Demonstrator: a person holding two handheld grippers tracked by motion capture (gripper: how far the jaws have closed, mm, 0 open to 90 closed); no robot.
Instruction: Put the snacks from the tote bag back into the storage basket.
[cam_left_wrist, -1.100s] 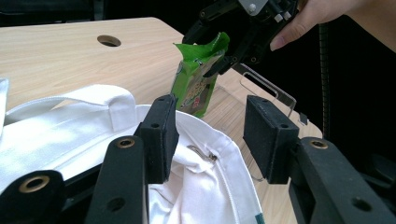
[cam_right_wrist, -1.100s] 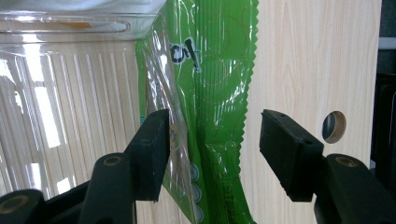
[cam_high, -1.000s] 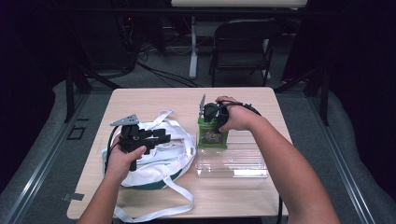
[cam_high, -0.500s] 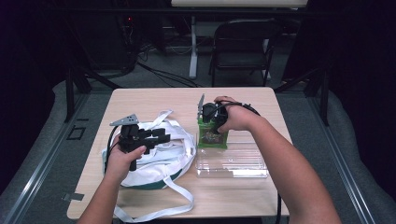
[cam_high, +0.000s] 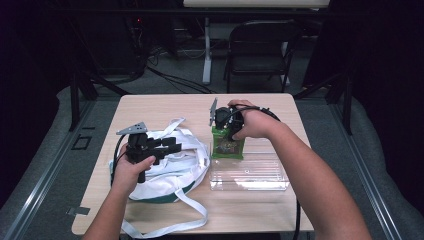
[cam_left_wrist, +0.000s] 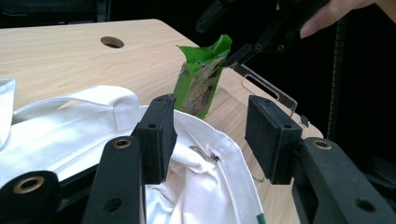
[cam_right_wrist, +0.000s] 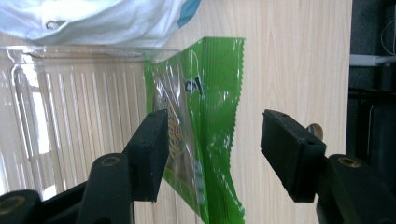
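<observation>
A green snack packet (cam_high: 227, 146) stands upright at the near-left corner of a clear plastic tray (cam_high: 252, 174). My right gripper (cam_high: 221, 119) hangs over the packet, pointing down. In the right gripper view the right gripper (cam_right_wrist: 212, 156) is open, with the packet (cam_right_wrist: 205, 116) between its two pads. My left gripper (cam_high: 159, 146) is held over a white cloth bag (cam_high: 172, 172) with long straps. That left gripper (cam_left_wrist: 212, 140) is open too, above the bag's rim (cam_left_wrist: 205, 186), and the packet (cam_left_wrist: 200, 79) stands beyond it.
The wooden table (cam_high: 165, 107) has a round cable hole (cam_left_wrist: 112, 42) in its top. A dark folding chair (cam_high: 260, 50) and cables stand on the floor behind the table. The bag's loose strap (cam_high: 190, 220) trails toward the front edge.
</observation>
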